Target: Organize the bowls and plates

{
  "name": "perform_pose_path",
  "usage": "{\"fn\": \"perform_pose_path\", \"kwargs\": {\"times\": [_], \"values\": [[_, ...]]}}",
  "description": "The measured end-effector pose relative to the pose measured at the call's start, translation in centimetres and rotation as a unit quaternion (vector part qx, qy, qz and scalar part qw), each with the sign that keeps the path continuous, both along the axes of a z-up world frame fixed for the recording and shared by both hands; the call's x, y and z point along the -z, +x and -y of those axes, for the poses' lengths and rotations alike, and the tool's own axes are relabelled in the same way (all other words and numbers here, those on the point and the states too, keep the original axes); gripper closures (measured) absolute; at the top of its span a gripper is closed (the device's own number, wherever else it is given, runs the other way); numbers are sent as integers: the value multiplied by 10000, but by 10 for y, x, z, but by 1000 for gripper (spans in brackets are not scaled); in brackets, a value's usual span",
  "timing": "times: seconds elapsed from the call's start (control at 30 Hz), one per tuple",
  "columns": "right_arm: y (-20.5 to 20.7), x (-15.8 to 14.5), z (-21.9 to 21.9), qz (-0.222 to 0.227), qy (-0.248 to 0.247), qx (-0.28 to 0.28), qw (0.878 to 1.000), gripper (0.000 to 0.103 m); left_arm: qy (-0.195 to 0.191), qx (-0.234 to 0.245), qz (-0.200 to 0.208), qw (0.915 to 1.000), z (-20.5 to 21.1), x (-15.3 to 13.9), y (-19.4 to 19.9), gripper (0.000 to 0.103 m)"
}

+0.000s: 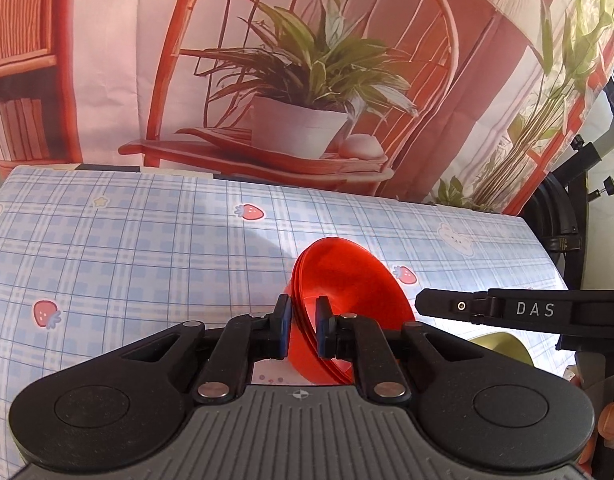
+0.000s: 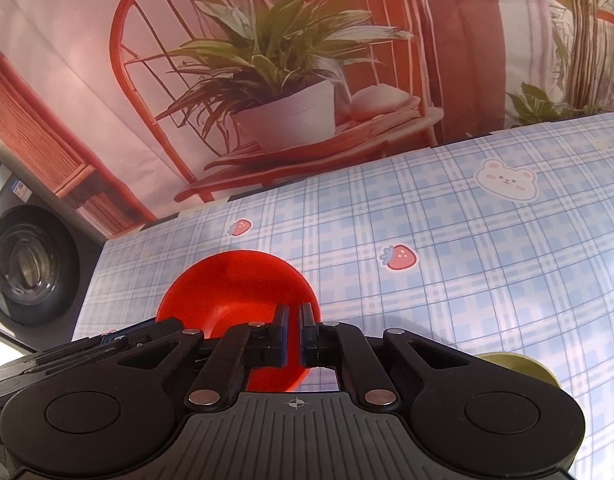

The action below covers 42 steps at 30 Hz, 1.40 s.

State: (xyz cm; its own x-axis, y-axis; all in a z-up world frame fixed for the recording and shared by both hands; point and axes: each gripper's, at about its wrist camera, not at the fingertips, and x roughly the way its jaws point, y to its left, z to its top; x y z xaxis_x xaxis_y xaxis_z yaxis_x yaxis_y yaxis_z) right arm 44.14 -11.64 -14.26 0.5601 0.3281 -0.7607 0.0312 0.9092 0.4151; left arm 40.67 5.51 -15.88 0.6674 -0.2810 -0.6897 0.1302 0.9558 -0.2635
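A stack of red bowls (image 1: 347,284) is held tilted above the blue checked tablecloth (image 1: 147,248). My left gripper (image 1: 305,316) is shut on the near rim of the stack. In the right wrist view my right gripper (image 2: 294,322) is shut on the rim of the red bowls (image 2: 235,288) from the other side. A finger of the right gripper (image 1: 487,307) reaches in from the right in the left wrist view. An olive-green bowl (image 1: 499,346) lies low on the right, mostly hidden; it also shows in the right wrist view (image 2: 519,366).
A printed backdrop of a chair and potted plant (image 1: 307,80) hangs behind the table. A black stand (image 1: 579,200) is at the right edge. A washing machine door (image 2: 23,276) is off the table's left side.
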Motion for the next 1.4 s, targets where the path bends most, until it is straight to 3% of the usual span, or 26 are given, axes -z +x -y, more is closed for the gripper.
{"fn": "perform_pose_path", "kwargs": {"times": [0.13,0.33,0.53,0.73,1.0,1.4], "values": [[-12,-14,-5,136,-116,-97,9998,98,347,-133,-24,9993,8,-2,-9,90],[-13,-13,2,132,-294,80,9994,83,106,-403,-331,9986,-7,16,-11,90],[-6,3,-5,-78,-272,-47,9996,80,-351,-436,-411,9976,-23,26,-10,90],[0,19,-10,-297,-165,49,9994,81,-617,-426,-458,9961,-30,35,-6,89],[0,26,-12,-354,-105,98,9993,94,-572,-439,-445,9964,-25,41,-2,89],[-24,-9,11,36,195,131,9997,95,-302,-252,-62,9992,-4,-9,-19,89]]}}
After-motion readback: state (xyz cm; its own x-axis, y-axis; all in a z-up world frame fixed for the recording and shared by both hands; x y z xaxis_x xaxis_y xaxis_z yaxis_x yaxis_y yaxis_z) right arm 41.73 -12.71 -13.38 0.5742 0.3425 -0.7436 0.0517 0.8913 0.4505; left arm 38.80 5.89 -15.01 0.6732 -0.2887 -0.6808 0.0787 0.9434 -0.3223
